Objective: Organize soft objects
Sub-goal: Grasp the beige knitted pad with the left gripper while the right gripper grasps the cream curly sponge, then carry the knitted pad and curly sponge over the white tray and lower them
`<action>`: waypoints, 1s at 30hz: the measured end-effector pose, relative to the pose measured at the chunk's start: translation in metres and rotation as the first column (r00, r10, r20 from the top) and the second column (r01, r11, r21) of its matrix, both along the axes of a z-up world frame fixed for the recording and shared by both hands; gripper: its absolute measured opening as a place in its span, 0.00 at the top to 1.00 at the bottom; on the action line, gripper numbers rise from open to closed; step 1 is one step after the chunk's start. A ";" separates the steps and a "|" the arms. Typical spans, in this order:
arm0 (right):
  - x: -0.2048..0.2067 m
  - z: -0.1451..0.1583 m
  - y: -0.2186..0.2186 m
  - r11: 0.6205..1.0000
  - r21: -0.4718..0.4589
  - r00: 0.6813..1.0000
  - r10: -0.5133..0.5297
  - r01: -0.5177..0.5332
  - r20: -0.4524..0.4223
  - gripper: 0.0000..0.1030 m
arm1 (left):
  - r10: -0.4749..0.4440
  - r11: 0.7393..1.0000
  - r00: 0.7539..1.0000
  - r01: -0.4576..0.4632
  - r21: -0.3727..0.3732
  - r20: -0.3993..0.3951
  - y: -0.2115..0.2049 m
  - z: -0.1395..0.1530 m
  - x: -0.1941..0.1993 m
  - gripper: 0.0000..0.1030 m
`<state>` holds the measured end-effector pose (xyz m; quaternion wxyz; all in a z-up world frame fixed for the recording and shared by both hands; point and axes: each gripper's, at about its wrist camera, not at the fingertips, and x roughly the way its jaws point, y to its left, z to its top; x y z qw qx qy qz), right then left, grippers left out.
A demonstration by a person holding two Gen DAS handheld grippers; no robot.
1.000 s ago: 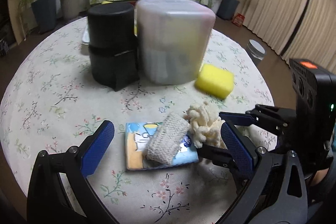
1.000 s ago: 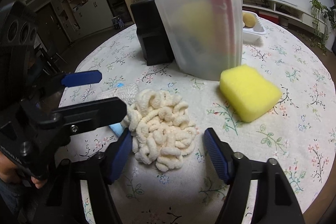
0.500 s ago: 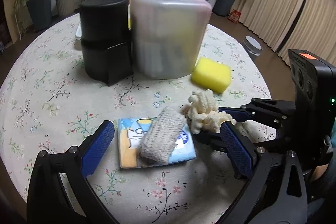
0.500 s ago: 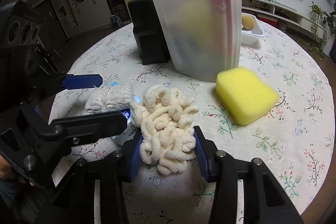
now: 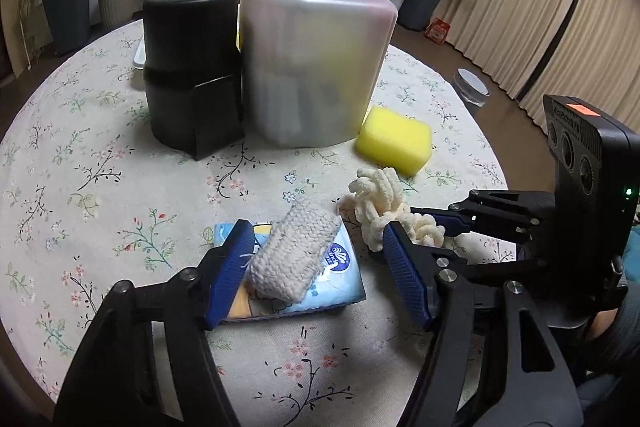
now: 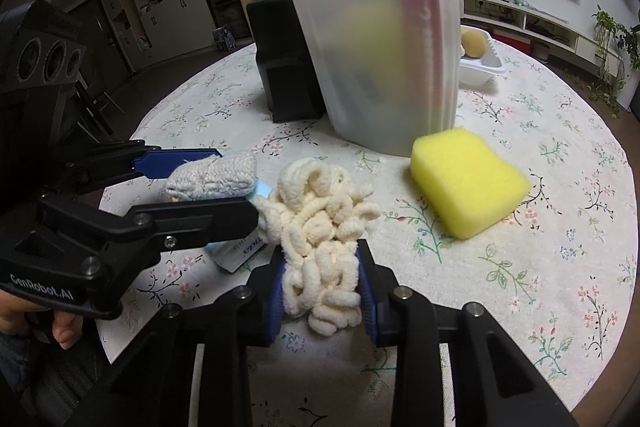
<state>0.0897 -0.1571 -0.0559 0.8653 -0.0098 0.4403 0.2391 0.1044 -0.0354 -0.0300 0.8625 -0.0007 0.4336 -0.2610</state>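
- The right hand-held gripper [image 6: 322,293] lay low over the desk [image 6: 560,227], clenched on the chenille mop [image 6: 320,227].
- The left hand-held gripper [image 5: 320,267] straddled the knit cloth [image 5: 294,253], one pad touching it, not clenched.
- That cloth lay on a tissue pack [image 5: 340,283] just beside the mop.
- Mid-desk stood one black box [image 5: 190,67] and one frosted bin [image 5: 312,67]; one sponge [image 5: 394,139] lay by the bin.

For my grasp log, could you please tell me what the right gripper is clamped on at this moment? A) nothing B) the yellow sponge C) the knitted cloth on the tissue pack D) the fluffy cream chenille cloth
D: in the right wrist view the right gripper has both blue pads pressed into the fluffy cream chenille cloth, while the yellow sponge lies apart, untouched.
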 end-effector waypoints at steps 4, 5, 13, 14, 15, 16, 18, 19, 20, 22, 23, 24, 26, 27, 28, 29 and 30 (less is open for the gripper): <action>-0.001 0.000 -0.001 1.000 0.002 1.000 0.001 -0.001 0.000 0.71 | 0.004 1.000 1.000 -0.004 0.013 0.002 -0.001 0.000 -0.003 0.38; -0.002 0.000 -0.002 1.000 0.003 1.000 -0.001 0.001 -0.002 0.71 | 0.005 1.000 1.000 -0.005 0.018 0.008 -0.002 0.001 -0.004 0.36; -0.002 0.001 0.000 1.000 -0.005 1.000 0.008 -0.008 -0.001 0.70 | 0.026 0.998 0.999 -0.027 0.058 0.031 0.001 0.000 -0.009 0.36; -0.002 0.000 0.000 1.000 -0.007 1.000 0.009 -0.009 0.000 0.70 | 0.028 0.997 0.999 -0.030 0.071 0.035 0.000 -0.001 -0.009 0.36; -0.002 0.000 0.001 1.000 -0.008 1.000 0.009 -0.009 0.001 0.70 | 0.027 0.997 0.999 -0.030 0.078 0.038 -0.001 -0.001 -0.009 0.37; -0.002 0.000 0.001 1.000 -0.009 1.000 0.010 -0.010 0.001 0.70 | 0.026 0.996 0.999 -0.029 0.079 0.040 -0.001 -0.001 -0.010 0.42; -0.003 0.000 0.001 1.000 -0.012 1.000 0.010 -0.010 0.003 0.70 | 0.032 0.996 0.999 -0.035 0.080 0.038 -0.001 -0.001 -0.009 0.51; -0.003 0.000 0.001 1.000 -0.013 1.000 0.010 -0.010 0.004 0.70 | 0.033 0.997 0.999 -0.035 0.073 0.035 0.000 -0.001 -0.008 0.56; -0.003 0.000 0.002 1.000 -0.013 1.000 0.009 -0.009 0.004 0.70 | 0.038 0.997 0.999 -0.040 0.069 0.032 0.001 -0.002 -0.007 0.62; -0.003 0.000 0.002 1.000 -0.013 1.000 0.005 -0.005 0.003 0.71 | 0.050 0.995 0.998 -0.053 0.082 0.034 0.003 -0.002 -0.006 0.70; -0.003 0.000 0.002 1.000 -0.014 1.000 0.005 -0.005 0.004 0.71 | 0.051 0.995 0.998 -0.054 0.086 0.036 0.003 -0.002 -0.007 0.74; -0.003 0.000 0.002 1.000 -0.018 1.000 0.004 -0.004 0.006 0.72 | 0.052 0.994 0.998 -0.056 0.091 0.041 0.003 -0.002 -0.008 0.75; -0.004 0.001 0.003 1.000 -0.023 1.000 0.002 -0.002 0.011 0.74 | 0.052 0.993 0.998 -0.057 0.103 0.048 0.001 -0.002 -0.008 0.75; -0.004 0.001 0.003 1.000 -0.025 1.000 0.002 -0.002 0.012 0.75 | 0.056 0.993 0.997 -0.061 0.102 0.050 0.001 -0.002 -0.009 0.76; -0.004 0.001 0.003 1.000 -0.023 1.000 0.001 0.000 0.012 0.76 | 0.064 0.993 0.997 -0.069 0.095 0.051 0.002 -0.002 -0.008 0.76; -0.004 0.001 0.003 1.000 -0.020 1.000 0.001 0.000 0.011 0.76 | 0.072 0.993 0.996 -0.076 0.089 0.052 0.004 -0.001 -0.008 0.76; -0.004 0.001 0.003 1.000 -0.018 1.000 0.000 0.000 0.012 0.77 | 0.084 0.993 0.995 -0.088 0.084 0.056 0.006 -0.001 -0.008 0.76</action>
